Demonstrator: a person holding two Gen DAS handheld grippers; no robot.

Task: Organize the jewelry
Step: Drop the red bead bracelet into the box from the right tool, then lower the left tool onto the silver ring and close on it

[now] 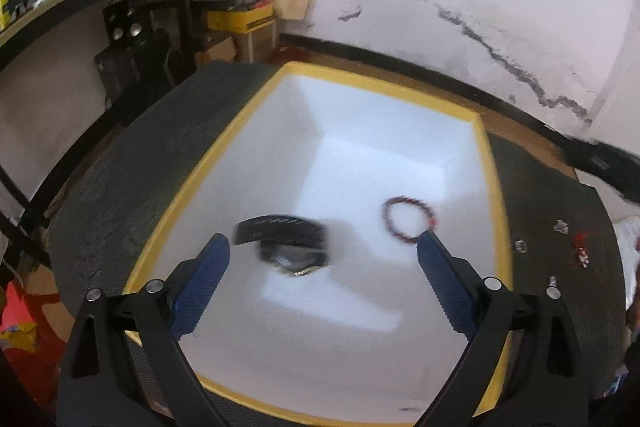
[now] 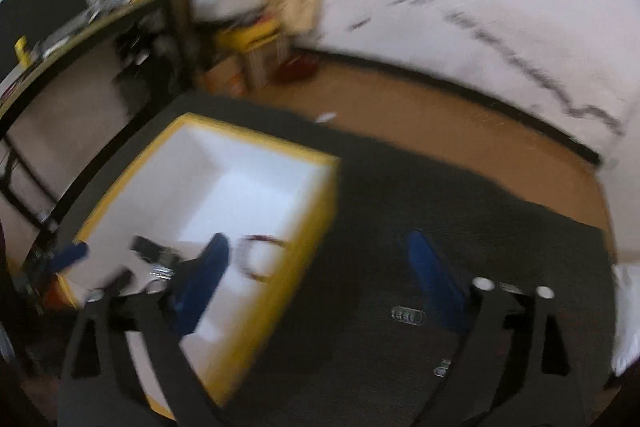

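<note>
- Left wrist view: a shallow white tray with a yellow rim sat on a dark table. Inside the tray lay a black watch, blurred, and to its right a dark red bead bracelet.
- Left wrist view: on the table to the right of the tray lay several small pieces: a clear ring, a small clear piece, and a red and white item. A white wall with a dark crack rose behind, and boxes stood in the corner beside a shelf.
- Left wrist view: the left gripper hung over the tray with its blue fingers spread wide and nothing between them. The watch lay just ahead, between the fingertips; the bracelet sat close by the right fingertip.
- Right wrist view: this picture was blurred. The tray was at left, with the watch and bracelet inside. The other gripper's blue finger showed at the tray's left edge.
- Right wrist view: the right gripper was wide apart and empty over the table, right of the tray. A small metal piece lay on the table near its right finger.
</note>
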